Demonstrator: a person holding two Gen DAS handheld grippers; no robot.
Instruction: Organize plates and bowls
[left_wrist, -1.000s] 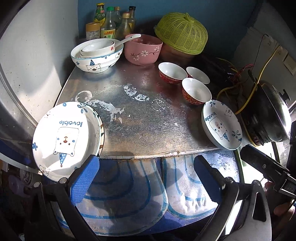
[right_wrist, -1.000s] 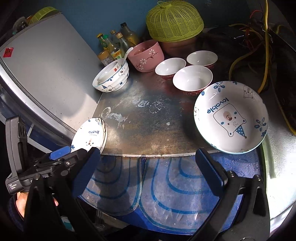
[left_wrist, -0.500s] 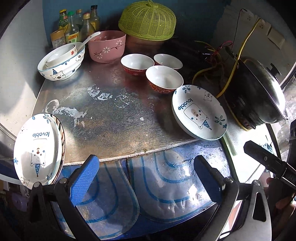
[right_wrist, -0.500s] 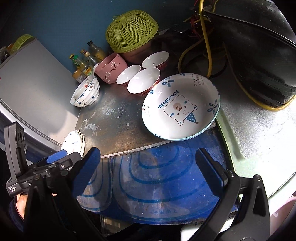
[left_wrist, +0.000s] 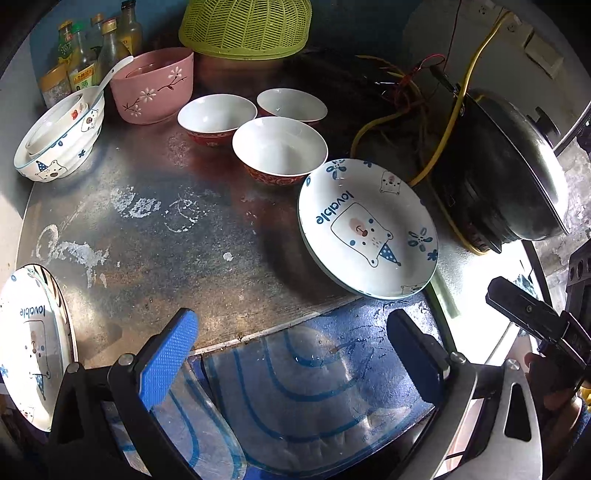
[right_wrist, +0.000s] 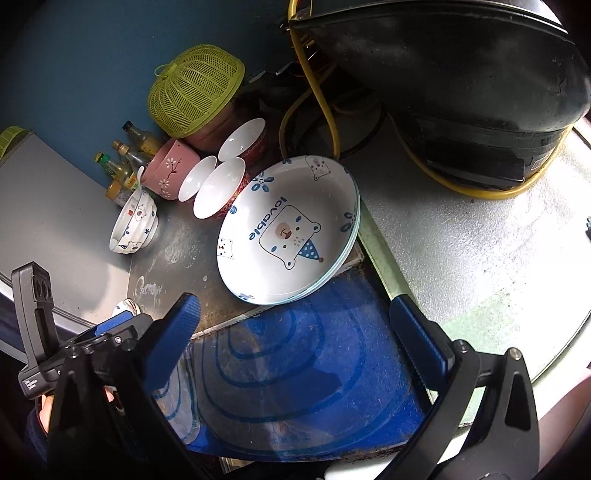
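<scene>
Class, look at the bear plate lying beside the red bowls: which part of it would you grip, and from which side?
Grip the bear plate by its near rim, which overhangs the metal tabletop edge. Come from the front with the open right gripper: bowls crowd the far side.

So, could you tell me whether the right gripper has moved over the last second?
Yes. The right gripper has swung rightward and closer: the bear plate now sits centred ahead of it, and the black cooker fills the upper right.
</scene>
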